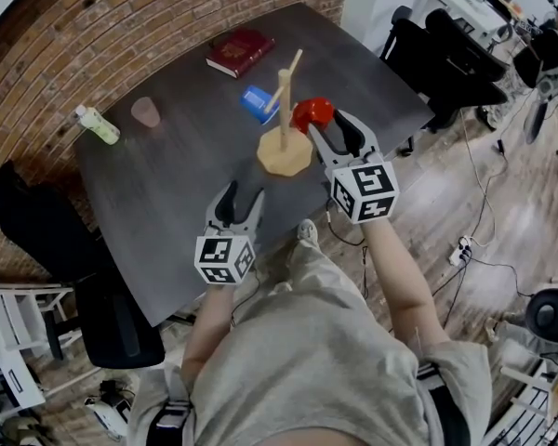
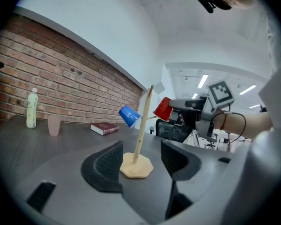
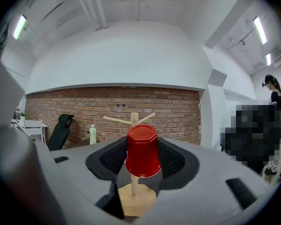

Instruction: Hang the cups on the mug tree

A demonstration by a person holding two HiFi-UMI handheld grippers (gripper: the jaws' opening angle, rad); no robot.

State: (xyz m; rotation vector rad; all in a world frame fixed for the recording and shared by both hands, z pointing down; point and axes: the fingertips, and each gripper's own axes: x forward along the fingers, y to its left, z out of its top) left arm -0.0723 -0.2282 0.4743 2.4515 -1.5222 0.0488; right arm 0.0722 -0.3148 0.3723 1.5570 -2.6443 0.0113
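The wooden mug tree (image 1: 284, 151) stands mid-table with a blue cup (image 1: 258, 103) hung on its left peg. My right gripper (image 1: 332, 121) is shut on a red cup (image 1: 312, 114) held against the tree's right side. In the right gripper view the red cup (image 3: 143, 150) sits upside down between the pads, in front of the tree's pole and base (image 3: 136, 198). In the left gripper view the red cup (image 2: 162, 108) is at the tip of the right peg. My left gripper (image 1: 239, 198) hovers open and empty near the table's front edge, facing the tree (image 2: 137, 165).
A pink cup (image 1: 146, 111) and a green-white bottle (image 1: 97, 124) stand at the table's far left. A red book (image 1: 240, 51) lies at the back. Black office chairs (image 1: 446, 54) stand to the right, and another chair (image 1: 112, 319) by the near left corner.
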